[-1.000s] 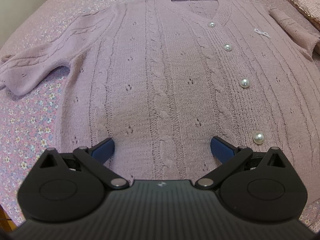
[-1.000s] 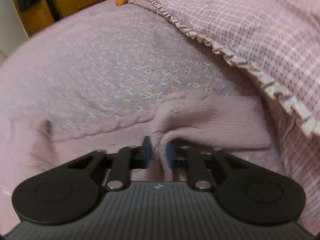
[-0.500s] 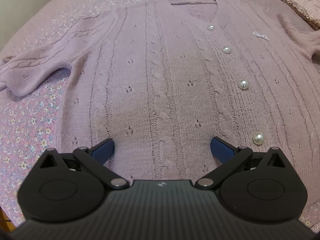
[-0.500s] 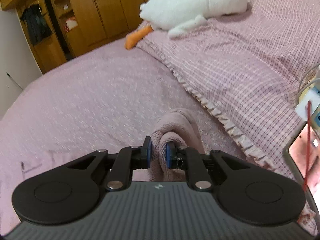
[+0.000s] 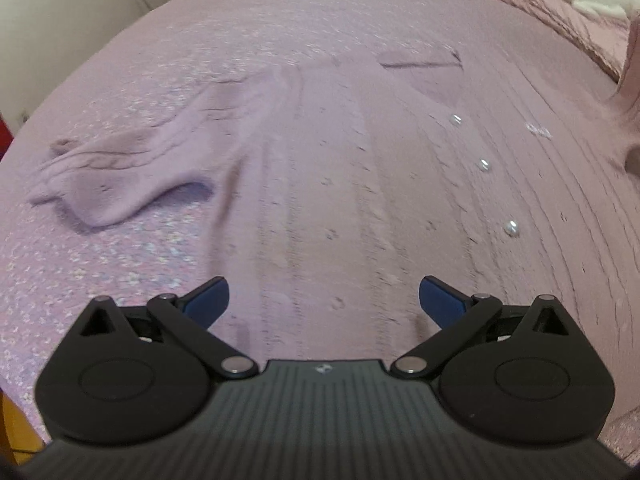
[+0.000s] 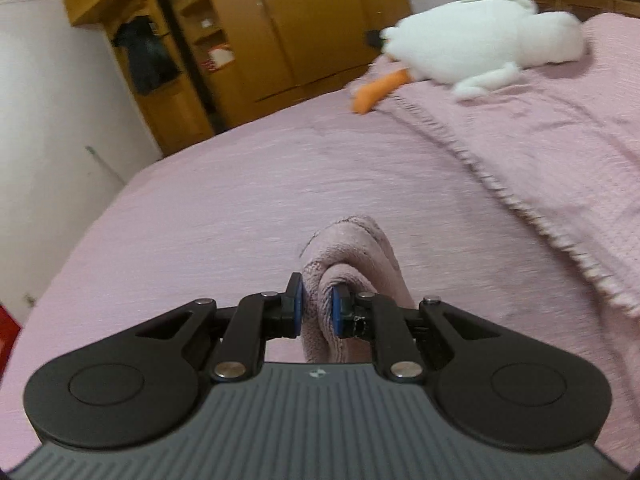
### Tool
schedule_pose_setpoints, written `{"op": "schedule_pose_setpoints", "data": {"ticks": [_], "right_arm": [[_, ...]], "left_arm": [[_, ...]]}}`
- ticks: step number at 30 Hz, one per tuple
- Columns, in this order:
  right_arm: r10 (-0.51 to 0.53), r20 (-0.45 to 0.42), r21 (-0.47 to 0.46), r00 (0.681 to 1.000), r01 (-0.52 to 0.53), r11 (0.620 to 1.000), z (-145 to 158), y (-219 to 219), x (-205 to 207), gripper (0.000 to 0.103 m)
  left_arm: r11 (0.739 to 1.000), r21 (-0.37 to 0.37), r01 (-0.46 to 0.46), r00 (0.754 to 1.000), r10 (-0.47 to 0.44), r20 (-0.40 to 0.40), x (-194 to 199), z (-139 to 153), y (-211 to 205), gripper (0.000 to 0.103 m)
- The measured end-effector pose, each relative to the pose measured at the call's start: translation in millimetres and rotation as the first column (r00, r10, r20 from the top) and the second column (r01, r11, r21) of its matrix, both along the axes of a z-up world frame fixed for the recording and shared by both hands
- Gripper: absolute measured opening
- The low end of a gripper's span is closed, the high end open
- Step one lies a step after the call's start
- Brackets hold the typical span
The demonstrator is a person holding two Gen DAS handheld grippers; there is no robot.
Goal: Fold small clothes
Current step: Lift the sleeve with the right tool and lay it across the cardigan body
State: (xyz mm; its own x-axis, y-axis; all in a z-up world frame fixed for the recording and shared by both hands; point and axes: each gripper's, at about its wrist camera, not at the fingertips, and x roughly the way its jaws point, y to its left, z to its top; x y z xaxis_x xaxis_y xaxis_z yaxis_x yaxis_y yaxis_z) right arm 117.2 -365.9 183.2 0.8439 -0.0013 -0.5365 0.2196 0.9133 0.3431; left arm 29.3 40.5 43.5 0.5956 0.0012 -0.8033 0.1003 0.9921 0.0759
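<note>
1. Gripping: right gripper (image 6: 317, 307) is clamped on a bunched fold of the lilac cable-knit cardigan's sleeve (image 6: 352, 248); blue pads (image 6: 297, 304) press it from both sides, and fabric humps up ahead of the fingers.
2. Left gripper (image 5: 323, 298) is released, jaws spread wide, nothing between them; it hovers over the lower front of the lilac cable-knit cardigan (image 5: 340, 184).
3. Cardigan lies flat, front up, on the pink floral bedsheet (image 5: 200, 40), with three pearl buttons (image 5: 484, 165) running down the placket.
4. Its other sleeve (image 5: 120, 176) lies spread out flat on the sheet, at left in the left wrist view.
5. Held sleeve rises at the right edge of the left wrist view, off the bed.
6. Background: pink checked ruffled blanket (image 6: 540, 152) with a white plush goose (image 6: 480, 44) on it, wooden wardrobe (image 6: 280, 20) behind.
7. Both views motion-blurred; fine knit detail unclear.
</note>
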Motion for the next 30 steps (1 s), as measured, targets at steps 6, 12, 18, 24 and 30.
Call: {"op": "schedule_pose_setpoints", "data": {"ticks": [6,12,18,24,30], "right_arm": [[0.112,0.021,0.029,0.993,-0.113,0.993,0.2,87.5,23.4,0.015],[0.216,-0.072,0.073,0.974,-0.21,0.975,-51.2,170.5,57.7,0.015],[0.306,-0.199,0.066,0.931,-0.299,0.952,-117.0,236.6,79.3,0.016],[0.366,-0.226,0.127,0.903,-0.345,0.93,-149.4,258.5,88.5,0.053],[0.402,-0.17,0.119,0.9,-0.386,0.915,-129.8,233.6,58.2,0.064]], "left_arm": [[0.999,-0.005,-0.053,0.998,0.053,0.044,0.9,9.5,25.4,0.103],[0.996,-0.012,-0.086,0.994,0.087,0.067,-2.4,12.6,41.2,0.103],[0.994,-0.007,-0.106,0.992,0.106,0.066,-3.1,4.8,53.5,0.103],[0.993,-0.012,-0.118,0.991,0.119,0.054,0.6,-3.9,63.5,0.103],[0.994,-0.017,-0.11,0.992,0.111,0.064,4.2,-0.6,60.4,0.103]]}}
